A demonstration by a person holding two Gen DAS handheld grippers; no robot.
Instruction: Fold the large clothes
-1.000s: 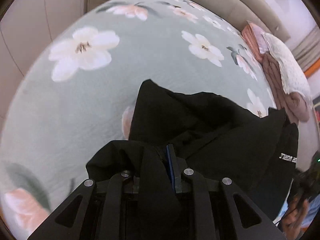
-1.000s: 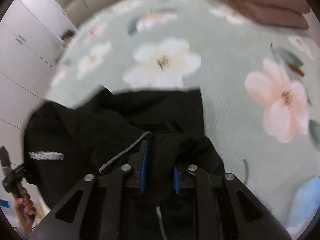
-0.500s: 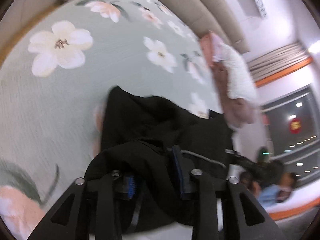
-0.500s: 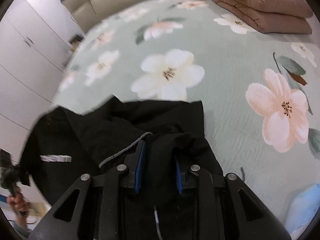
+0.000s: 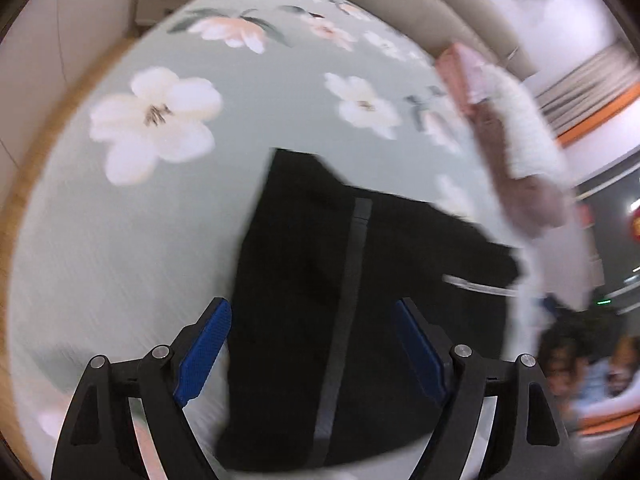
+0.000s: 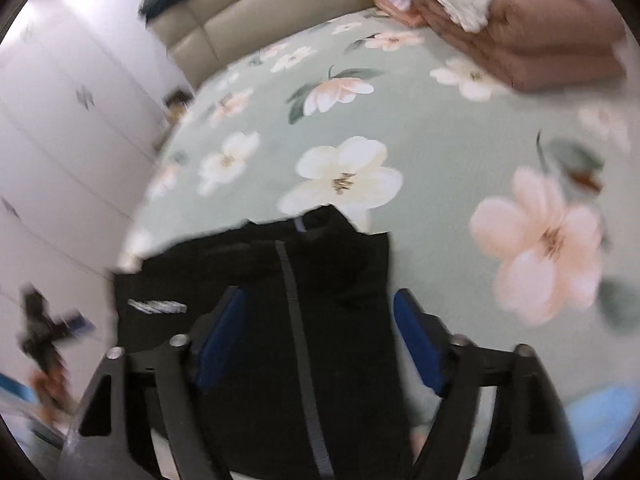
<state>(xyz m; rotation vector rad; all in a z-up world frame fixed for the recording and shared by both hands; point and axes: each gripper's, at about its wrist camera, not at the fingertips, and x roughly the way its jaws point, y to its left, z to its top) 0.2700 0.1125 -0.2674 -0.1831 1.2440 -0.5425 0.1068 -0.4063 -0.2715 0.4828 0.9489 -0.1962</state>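
Observation:
A black garment (image 5: 304, 288) with a grey zip line down its middle lies folded flat on the pale green flowered bedspread (image 5: 120, 216). It also shows in the right wrist view (image 6: 320, 320), with a small white label at its left. My left gripper (image 5: 312, 316) is open and empty above the garment's near part. My right gripper (image 6: 320, 312) is open and empty above the same garment. Both views are blurred.
A stack of folded brown and pink blankets with a white pillow (image 6: 512, 20) sits at the bed's far right. A beige padded headboard (image 6: 260, 16) lies beyond. White wardrobe doors (image 6: 60, 140) stand at the left. The other gripper (image 6: 44, 332) shows blurred.
Both grippers were shut on bunched black fabric and have opened and let go. The garment now lies flat on the bed. Both cameras have pulled back.

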